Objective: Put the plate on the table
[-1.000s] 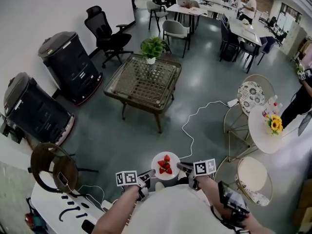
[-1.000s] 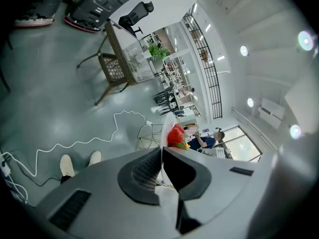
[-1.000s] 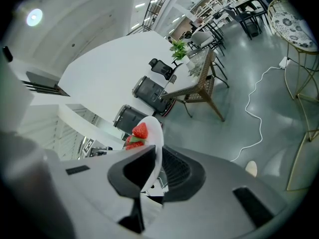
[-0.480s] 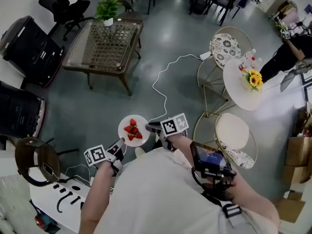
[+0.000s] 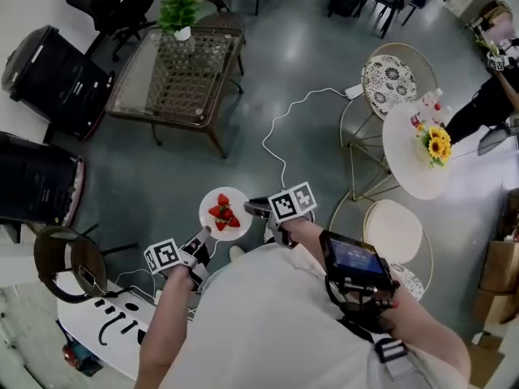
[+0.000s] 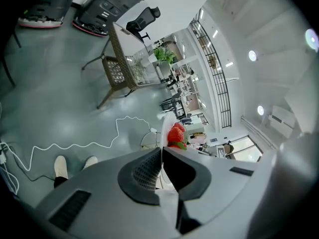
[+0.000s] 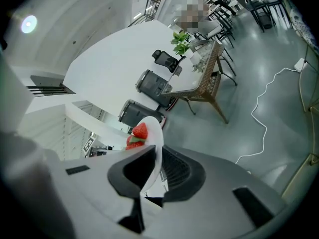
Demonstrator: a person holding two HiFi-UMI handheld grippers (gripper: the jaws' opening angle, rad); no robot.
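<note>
1. The plate (image 5: 225,214) is held in the air in front of the person, above the grey floor (image 5: 154,173). It rests on no table.
2. A few strawberries (image 5: 221,213) lie in a small heap at the middle of the plate.
3. The left gripper (image 5: 199,240) grips the plate's rim at about 7 o'clock in the head view. In the left gripper view its jaws are clenched on the thin white edge, which runs up between them, with a red berry just past the tips.
4. The right gripper (image 5: 255,209) takes the rim at about 3 o'clock. In the right gripper view its jaws are likewise clamped on the plate's edge, with the berries showing beyond.
5. A glass-topped wicker table (image 5: 162,79) stands at 11 o'clock from the plate, well apart from it. A potted plant (image 5: 180,13) sits at its far edge.
6. A round white table (image 5: 409,168) stands at 2 o'clock from the plate, also well apart. It carries sunflowers (image 5: 438,144), and there is a round-seated chair (image 5: 393,232) near it at its 6 o'clock side.
7. A white cable (image 5: 280,132) snakes over the floor at 1 o'clock from the plate, between the two tables.
</note>
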